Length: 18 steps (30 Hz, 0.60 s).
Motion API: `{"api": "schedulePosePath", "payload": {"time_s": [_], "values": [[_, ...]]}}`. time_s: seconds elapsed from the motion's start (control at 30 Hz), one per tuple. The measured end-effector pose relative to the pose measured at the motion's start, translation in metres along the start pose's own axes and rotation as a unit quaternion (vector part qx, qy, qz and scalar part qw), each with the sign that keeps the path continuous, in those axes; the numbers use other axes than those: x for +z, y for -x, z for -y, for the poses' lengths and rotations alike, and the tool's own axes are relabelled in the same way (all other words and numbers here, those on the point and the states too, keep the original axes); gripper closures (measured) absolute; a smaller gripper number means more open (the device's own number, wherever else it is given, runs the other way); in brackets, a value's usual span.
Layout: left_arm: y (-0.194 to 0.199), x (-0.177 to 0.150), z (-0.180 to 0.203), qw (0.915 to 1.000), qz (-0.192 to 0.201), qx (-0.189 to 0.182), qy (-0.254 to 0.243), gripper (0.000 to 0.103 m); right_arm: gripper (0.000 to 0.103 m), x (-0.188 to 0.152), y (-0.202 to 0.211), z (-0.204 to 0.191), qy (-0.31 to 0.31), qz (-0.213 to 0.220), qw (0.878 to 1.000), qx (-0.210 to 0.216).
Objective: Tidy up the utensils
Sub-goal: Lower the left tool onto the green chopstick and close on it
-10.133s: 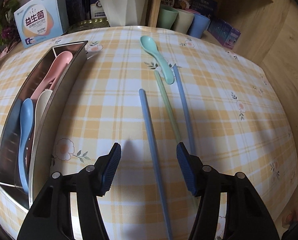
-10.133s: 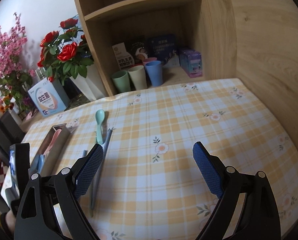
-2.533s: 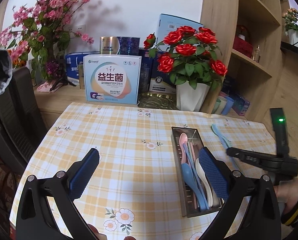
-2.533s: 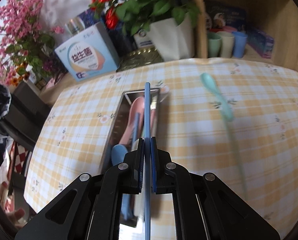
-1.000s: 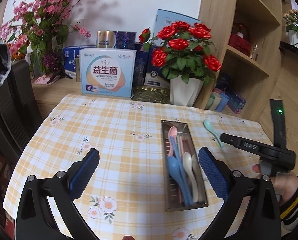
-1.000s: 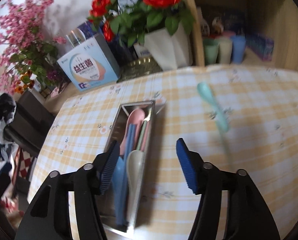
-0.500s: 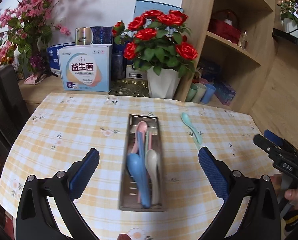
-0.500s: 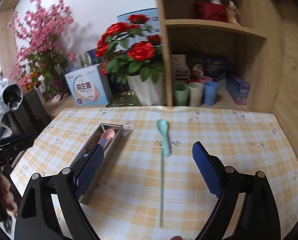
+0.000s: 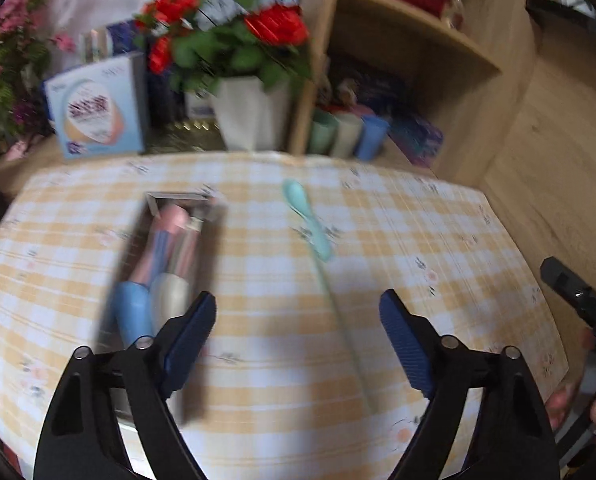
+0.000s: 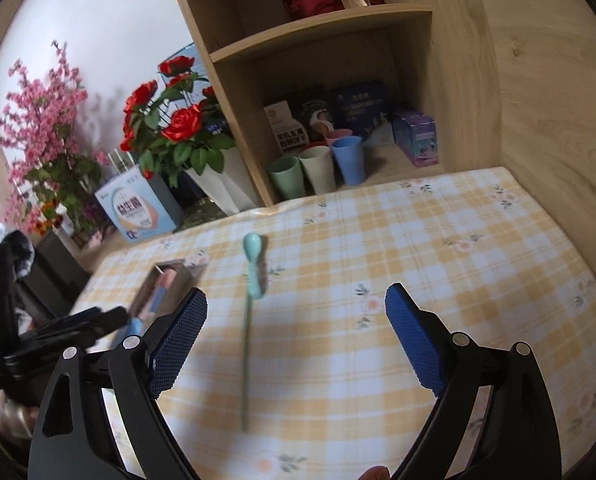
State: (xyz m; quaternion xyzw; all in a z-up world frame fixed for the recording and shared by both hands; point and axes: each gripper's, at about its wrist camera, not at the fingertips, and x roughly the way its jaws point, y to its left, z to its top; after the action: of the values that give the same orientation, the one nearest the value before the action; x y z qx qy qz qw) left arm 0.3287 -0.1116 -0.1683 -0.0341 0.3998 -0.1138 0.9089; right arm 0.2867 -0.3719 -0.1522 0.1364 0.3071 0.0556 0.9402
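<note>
Left gripper [image 9: 298,324]: blue-padded fingers [image 9: 190,330] spread wide, nothing between them, nothing touched; it hangs above the yellow-and-white checked tablecloth [image 9: 417,232]. View motion-blurred.

Right gripper [image 10: 296,326]: blue-padded fingers [image 10: 411,340] equally wide, empty, clear of the cloth.

Pale green chopstick [image 10: 246,360] lies on the cloth between the right gripper's fingers, running away from the camera. Its far end meets the handle of a mint green plastic spoon [image 10: 253,260], bowl pointing toward the shelf.

Rectangular steel utensil tray [image 9: 178,200] sits left of spoon and chopstick, apart from them. Inside: pink spoon [image 9: 170,220], blue spoon [image 9: 132,312], cream spoon [image 9: 170,296], lengthwise; other pieces too blurred to sort.

Behind the table: white vase of red artificial roses [image 10: 170,128]; three cups, green, cream, blue [image 10: 317,170], on the lower wooden shelf.

Writing: light blue carton [image 10: 136,210] carries large Chinese characters, not sharp enough to read. Shelf boxes also illegible.
</note>
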Motion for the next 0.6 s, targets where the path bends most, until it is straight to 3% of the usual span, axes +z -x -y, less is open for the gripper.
{"api": "schedulePosePath", "payload": {"time_s": [0.17,0.4,0.6], "values": [[-0.055,-0.012,0.027,0.9982,-0.057,-0.018,-0.003,0.026,0.015,-0.002,-0.004,0.025,0.010,-0.001,0.999,-0.035],[-0.105,-0.018,0.034,0.9964,-0.082,0.023,0.009,0.042,0.015,-0.011,-0.015,0.055,-0.006,-0.005,0.999,-0.045],[-0.129,-0.026,0.044,0.9947,-0.090,0.050,-0.010,0.053,0.015,-0.021,-0.027,0.071,-0.019,-0.019,0.999,-0.046]]}}
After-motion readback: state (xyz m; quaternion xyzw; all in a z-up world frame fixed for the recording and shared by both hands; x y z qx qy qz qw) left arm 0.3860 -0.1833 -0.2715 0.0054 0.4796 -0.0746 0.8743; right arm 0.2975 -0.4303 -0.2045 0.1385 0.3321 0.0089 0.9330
